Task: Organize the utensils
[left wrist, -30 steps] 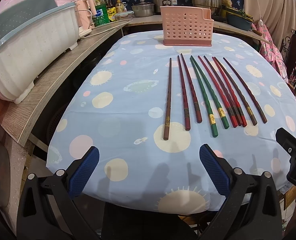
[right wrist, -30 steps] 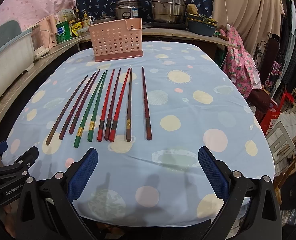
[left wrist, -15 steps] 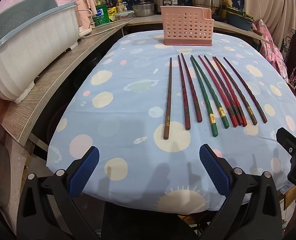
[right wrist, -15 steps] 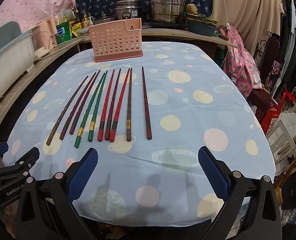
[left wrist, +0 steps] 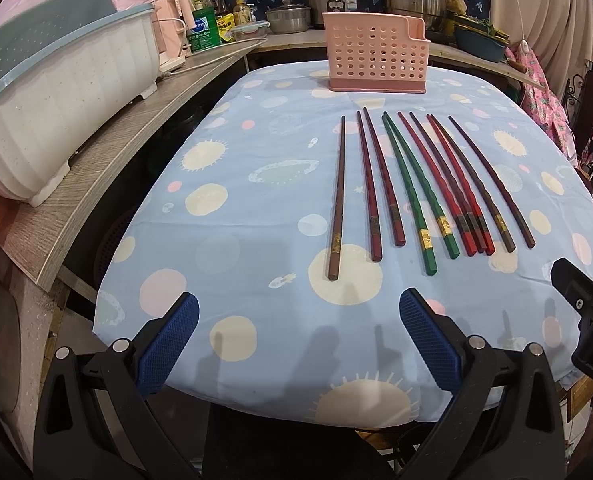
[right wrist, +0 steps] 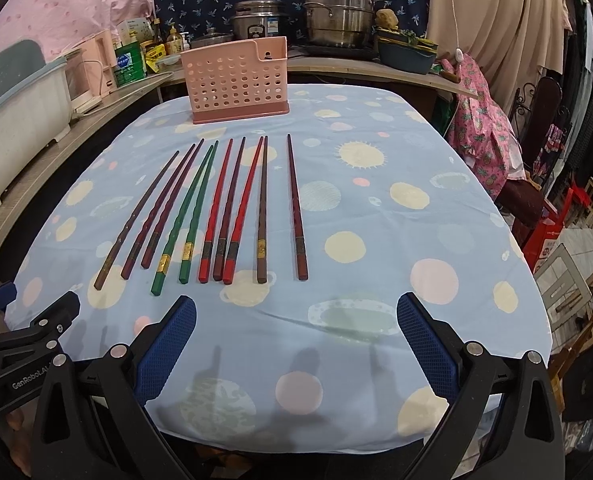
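Several chopsticks, brown, dark red, green and red, lie side by side in a row (left wrist: 416,184) on the blue dotted tablecloth (left wrist: 236,240); the row also shows in the right wrist view (right wrist: 216,208). A pink perforated utensil holder (left wrist: 376,56) stands upright beyond their tips, seen too in the right wrist view (right wrist: 238,80). My left gripper (left wrist: 298,340) is open and empty at the table's near edge, short of the chopsticks. My right gripper (right wrist: 296,340) is open and empty, also at the near edge, to the right of the left one.
A white dish rack (left wrist: 56,92) sits on a wooden counter (left wrist: 108,160) along the left. Pots, bottles and a steamer (right wrist: 336,12) crowd the back counter. Chairs and stools (right wrist: 576,216) stand off the table's right side.
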`<state>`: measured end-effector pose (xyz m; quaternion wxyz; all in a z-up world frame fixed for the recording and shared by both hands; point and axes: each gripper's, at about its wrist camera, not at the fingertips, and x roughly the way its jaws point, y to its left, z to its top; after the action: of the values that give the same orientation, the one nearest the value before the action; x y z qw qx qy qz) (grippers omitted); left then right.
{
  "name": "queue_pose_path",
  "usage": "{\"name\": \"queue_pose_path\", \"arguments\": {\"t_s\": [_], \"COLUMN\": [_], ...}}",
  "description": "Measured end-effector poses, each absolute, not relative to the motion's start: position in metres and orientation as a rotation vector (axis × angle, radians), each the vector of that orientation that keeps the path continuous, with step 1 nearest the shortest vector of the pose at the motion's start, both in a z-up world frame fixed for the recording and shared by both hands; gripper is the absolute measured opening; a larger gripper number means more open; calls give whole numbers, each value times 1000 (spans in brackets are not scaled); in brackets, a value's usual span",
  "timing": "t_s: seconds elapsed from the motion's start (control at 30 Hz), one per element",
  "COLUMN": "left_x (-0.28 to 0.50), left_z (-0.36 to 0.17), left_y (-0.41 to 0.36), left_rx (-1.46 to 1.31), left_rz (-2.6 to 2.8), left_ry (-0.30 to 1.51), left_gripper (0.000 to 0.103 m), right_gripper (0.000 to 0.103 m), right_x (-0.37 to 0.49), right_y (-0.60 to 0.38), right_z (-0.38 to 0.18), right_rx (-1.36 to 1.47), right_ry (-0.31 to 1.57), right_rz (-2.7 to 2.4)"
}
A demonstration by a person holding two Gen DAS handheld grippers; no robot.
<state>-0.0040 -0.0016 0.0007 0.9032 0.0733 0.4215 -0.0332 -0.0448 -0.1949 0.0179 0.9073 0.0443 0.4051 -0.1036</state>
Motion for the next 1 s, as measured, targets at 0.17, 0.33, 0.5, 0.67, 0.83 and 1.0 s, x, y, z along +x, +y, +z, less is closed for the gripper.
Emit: {"name": "queue_pose_path", "arguments": {"t_s": [0.17, 0.33, 0.5, 0.67, 0.83, 1.0], "left_x": [-4, -4, -4, -4, -3, -3], "left_z": [1, 0, 0, 0, 0, 0], "left_y": [-2, -2, -3, -3, -2, -2], "left_rx": [152, 151, 150, 150, 150, 150], "left_rz": [-70, -70, -68, -69, -70, -70], "left_ry": [872, 873, 875, 876, 875, 875], "left_gripper": [96, 96, 96, 96, 96, 96], "right_gripper": [96, 96, 96, 96, 96, 96], "right_x": [-45, -45, -45, -45, -45, -45], "right_y": [-195, -195, -194, -194, -194, -195], "right_z": [18, 17, 17, 16, 16, 16], "right_rx": [91, 92, 95, 96, 97, 96], "right_ry": [838, 838, 839, 840, 840, 840], "right_rz": [-213, -212, -212, -212, -210, -211]}}
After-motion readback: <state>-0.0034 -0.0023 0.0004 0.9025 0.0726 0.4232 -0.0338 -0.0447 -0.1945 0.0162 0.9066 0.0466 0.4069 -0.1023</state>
